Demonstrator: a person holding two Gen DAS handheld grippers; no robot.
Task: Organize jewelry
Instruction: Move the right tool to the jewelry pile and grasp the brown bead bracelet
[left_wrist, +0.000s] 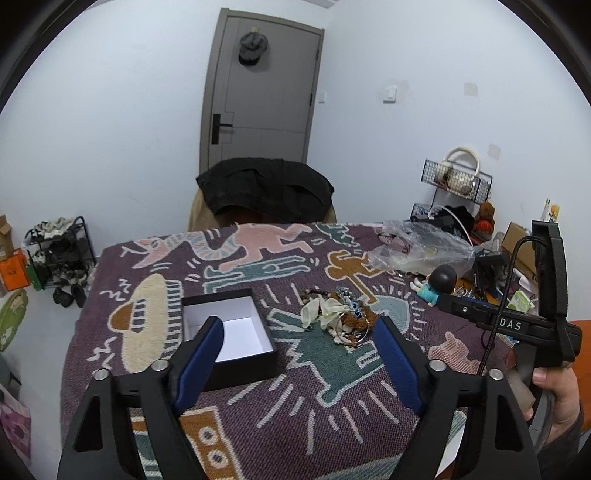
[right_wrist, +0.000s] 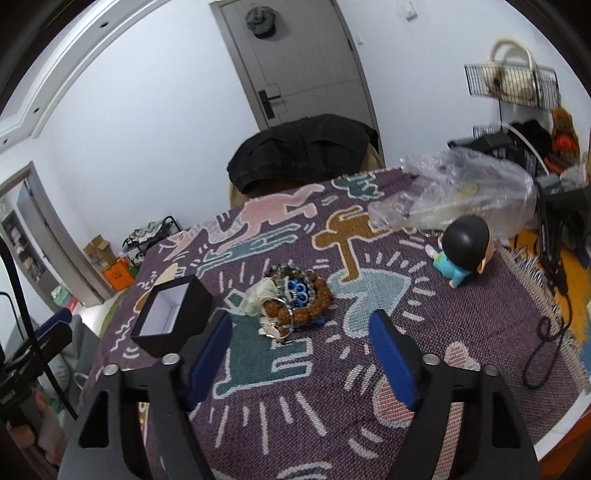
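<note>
Near the middle of the right wrist frame, the jewelry pile (right_wrist: 290, 304) lies tangled on the counter (right_wrist: 461, 314), right of the black box (right_wrist: 171, 317); one pinch could drag several pieces along. Right hand-held gripper (right_wrist: 301, 345) and left hand-held gripper (left_wrist: 299, 349) both gape open, holding and touching nothing

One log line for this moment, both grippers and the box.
left gripper: open, empty | right gripper: open, empty | black box: lidless, empty | jewelry pile: on cloth, beside box, untouched
</note>
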